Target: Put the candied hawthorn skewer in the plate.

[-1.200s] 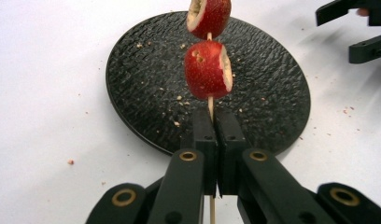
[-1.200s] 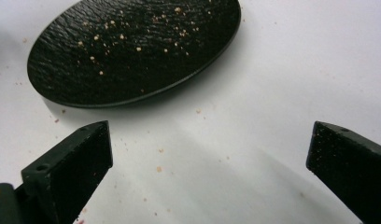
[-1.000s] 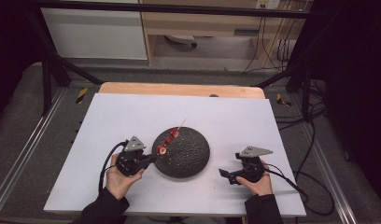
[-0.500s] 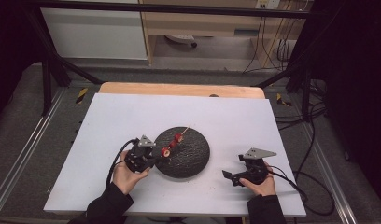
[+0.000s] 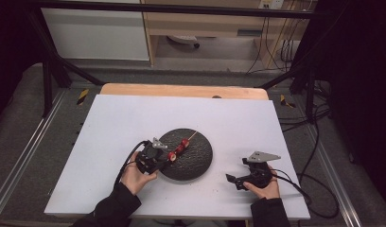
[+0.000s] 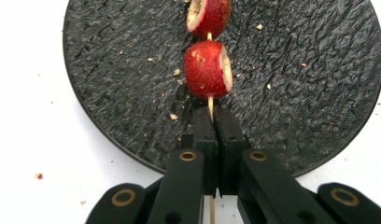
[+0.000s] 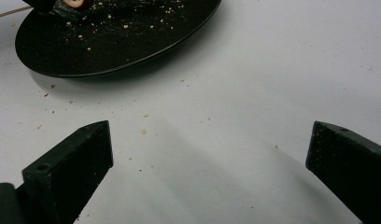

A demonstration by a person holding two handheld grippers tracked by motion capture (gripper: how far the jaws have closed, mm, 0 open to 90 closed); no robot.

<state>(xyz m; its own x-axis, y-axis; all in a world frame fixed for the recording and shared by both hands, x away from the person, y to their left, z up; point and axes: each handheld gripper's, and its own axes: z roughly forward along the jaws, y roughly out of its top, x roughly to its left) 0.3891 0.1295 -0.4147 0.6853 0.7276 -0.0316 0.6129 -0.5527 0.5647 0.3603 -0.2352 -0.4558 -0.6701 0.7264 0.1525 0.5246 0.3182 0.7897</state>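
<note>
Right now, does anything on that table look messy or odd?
Yes. Small crumbs are scattered over the black plate and the white table. The strawberries on the skewer have cut-off ends.

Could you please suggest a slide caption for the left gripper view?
Left hand-held gripper shut on a wooden skewer of red fruit pieces over a black textured plate.

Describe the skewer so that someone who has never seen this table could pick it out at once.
Start at the white table top and find the round black textured plate near its middle. The skewer lies across the plate's left part, its near end pinched in the shut left tool. It is a thin pale wooden stick threaded with red fruit pieces, the only colourful thing on the plate.
</note>
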